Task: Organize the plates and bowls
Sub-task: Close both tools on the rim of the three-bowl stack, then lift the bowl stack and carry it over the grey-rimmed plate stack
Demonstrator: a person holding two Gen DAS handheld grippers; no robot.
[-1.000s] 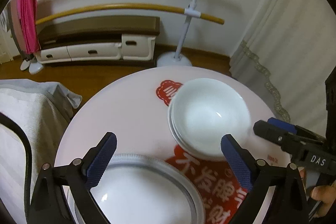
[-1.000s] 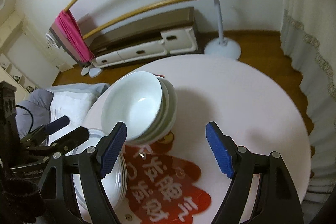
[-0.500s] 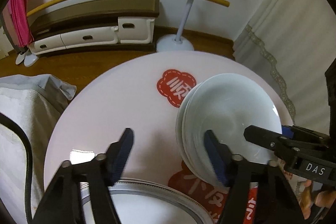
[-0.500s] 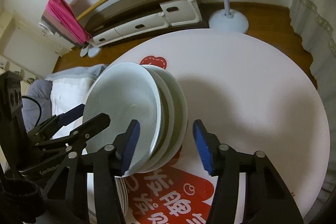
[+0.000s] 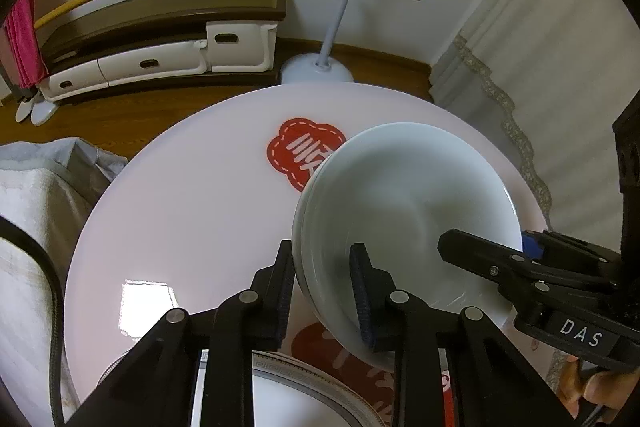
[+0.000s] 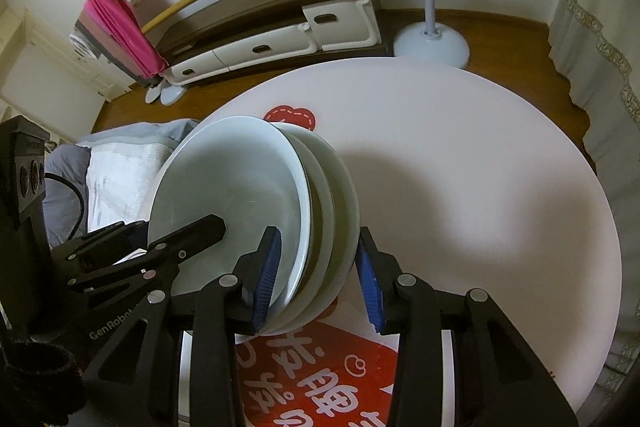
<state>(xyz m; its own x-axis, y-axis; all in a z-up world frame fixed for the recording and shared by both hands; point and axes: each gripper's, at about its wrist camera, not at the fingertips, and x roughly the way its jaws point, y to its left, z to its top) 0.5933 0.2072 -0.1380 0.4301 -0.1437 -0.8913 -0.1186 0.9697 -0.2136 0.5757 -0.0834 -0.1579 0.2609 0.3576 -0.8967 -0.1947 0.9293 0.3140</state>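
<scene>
Gripping bowl stack (image 5: 404, 203) rims above tabletop (image 5: 192, 211) | left gripper (image 5: 322, 291) clenched on near rim, right gripper (image 6: 316, 279) straddling three rims | risk: loosely nested bowls shift, slip from fingers.

Glossy white ceramic bowls (image 5: 404, 195) on a smooth, shiny table (image 5: 192, 211).

White walls enclose a wood floor (image 6: 500, 27). A low brown-and-white cabinet (image 5: 168, 39) stands against the wall, near a white stand (image 6: 430, 41) carrying yellow rails. Curtains (image 5: 560, 39) hang at right.
</scene>
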